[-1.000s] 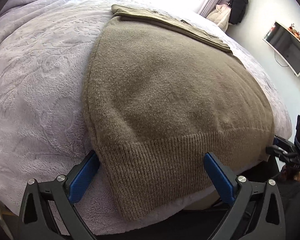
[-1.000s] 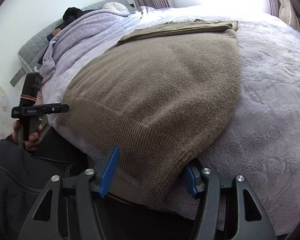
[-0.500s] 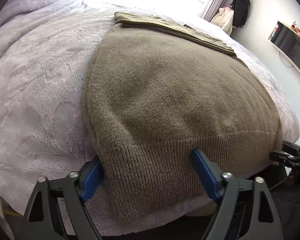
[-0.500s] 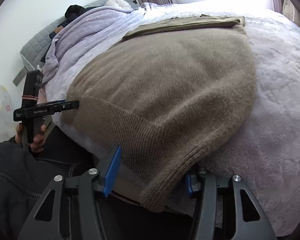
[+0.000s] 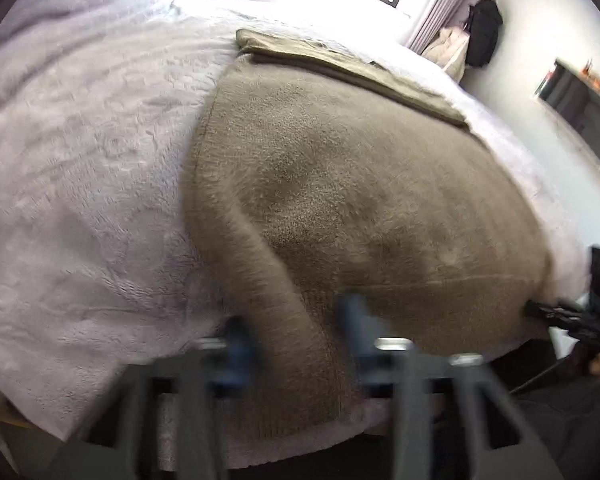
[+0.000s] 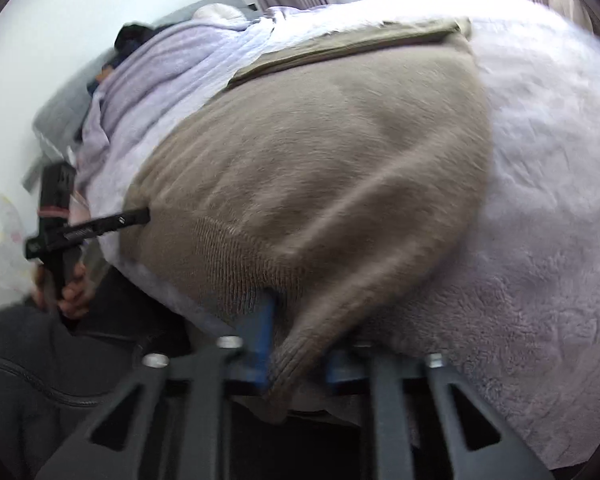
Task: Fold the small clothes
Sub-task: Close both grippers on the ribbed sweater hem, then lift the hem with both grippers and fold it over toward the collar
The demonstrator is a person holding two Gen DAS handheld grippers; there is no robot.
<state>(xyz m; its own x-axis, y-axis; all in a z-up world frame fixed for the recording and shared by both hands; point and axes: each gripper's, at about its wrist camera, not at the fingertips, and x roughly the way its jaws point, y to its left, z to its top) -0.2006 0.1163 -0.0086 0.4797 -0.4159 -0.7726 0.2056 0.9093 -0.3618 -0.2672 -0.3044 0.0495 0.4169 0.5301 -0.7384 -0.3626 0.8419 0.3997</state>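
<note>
A brown knitted sweater [image 5: 360, 184] lies flat on a bed, its ribbed hem at the near edge and its sleeves folded across the far end. My left gripper [image 5: 296, 336] is shut on the hem's left corner, which bunches into a ridge between the blue pads. My right gripper [image 6: 296, 348] is shut on the hem's right corner [image 6: 288, 376], also bunched. The sweater also fills the right wrist view [image 6: 340, 168]. The left gripper shows in the right wrist view [image 6: 92, 228], and the right gripper in the left wrist view [image 5: 556, 316].
A pale lilac fleece blanket [image 5: 80, 184] covers the bed. A rumpled quilt and pillows [image 6: 172, 64] lie at the headboard side. A wall-mounted screen [image 5: 580, 112] and a hanging black bag [image 5: 484, 32] are on the far wall. The person's dark-clothed lap [image 6: 40, 380] is by the bed edge.
Both grippers have closed from open onto the hem's two corners. The knit now bunches into ridges between the pads, and the views are blurred by motion.
</note>
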